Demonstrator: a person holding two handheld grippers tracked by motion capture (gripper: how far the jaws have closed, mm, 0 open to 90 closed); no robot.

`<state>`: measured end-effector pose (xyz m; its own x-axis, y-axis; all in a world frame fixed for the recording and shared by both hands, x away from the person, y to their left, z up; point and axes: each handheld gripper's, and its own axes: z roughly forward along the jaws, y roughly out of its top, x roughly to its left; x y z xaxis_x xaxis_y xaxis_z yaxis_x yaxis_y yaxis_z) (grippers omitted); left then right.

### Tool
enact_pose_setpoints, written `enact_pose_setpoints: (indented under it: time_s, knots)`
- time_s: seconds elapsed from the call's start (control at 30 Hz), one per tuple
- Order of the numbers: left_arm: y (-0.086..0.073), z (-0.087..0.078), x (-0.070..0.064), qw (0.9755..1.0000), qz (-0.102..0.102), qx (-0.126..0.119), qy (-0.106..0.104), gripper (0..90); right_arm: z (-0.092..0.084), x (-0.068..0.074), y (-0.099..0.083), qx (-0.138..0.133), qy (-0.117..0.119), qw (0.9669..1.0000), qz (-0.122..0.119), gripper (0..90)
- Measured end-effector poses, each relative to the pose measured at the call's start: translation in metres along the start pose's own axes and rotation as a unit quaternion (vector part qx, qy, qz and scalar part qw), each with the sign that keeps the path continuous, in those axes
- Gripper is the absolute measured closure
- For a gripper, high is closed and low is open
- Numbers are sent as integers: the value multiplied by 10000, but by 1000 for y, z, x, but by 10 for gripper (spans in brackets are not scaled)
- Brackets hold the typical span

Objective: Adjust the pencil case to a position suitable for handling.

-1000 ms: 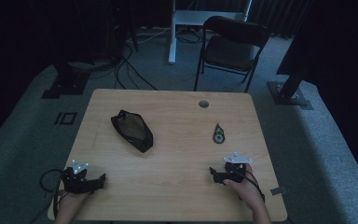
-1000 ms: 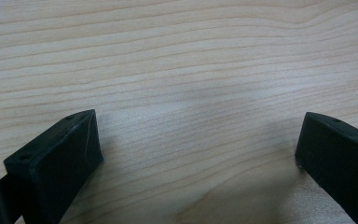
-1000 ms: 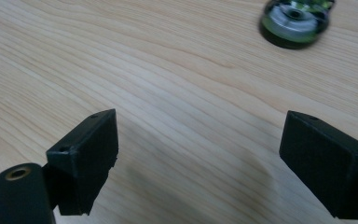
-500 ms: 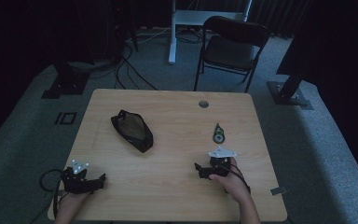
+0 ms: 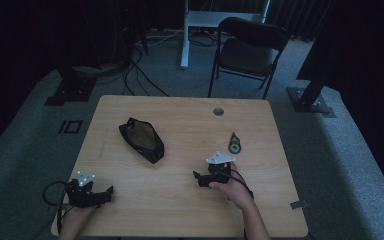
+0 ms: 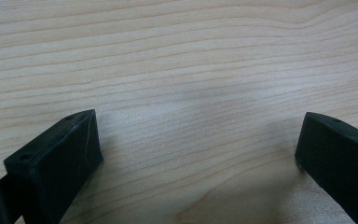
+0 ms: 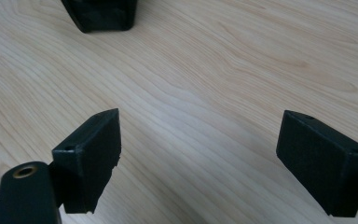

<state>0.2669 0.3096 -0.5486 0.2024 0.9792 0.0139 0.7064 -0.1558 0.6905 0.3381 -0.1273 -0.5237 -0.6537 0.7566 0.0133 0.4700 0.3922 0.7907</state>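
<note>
A black mesh pouch [image 5: 141, 139] lies on the wooden table [image 5: 180, 115], left of centre. A small dark round object [image 5: 234, 145] with a pale face lies at centre right. My right gripper [image 5: 198, 178] is just below and left of that object, pointing left toward the pouch, open with bare wood between its jaws [image 7: 196, 140]. The pouch's end [image 7: 103, 14] shows at the top of the right gripper view. My left gripper [image 5: 107, 192] rests near the front left corner, open over bare wood [image 6: 200, 140].
A round cable hole [image 5: 218, 111] sits near the table's far edge. A black folding chair [image 5: 250, 50] stands behind the table. Cables [image 5: 135, 70] and stand bases [image 5: 310, 100] lie on the grey floor.
My right gripper has moved left and away from the front right edge, toward the middle of the table. The left gripper has stayed in place.
</note>
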Motion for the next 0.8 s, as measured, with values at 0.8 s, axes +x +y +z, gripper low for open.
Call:
enact_pose_setpoints:
  time_s: [0.8]
  knots:
    - [0, 0, 0, 10000, -4, 3, 1, 3, 33, 43, 38, -153, 487, 9980, -372, 151]
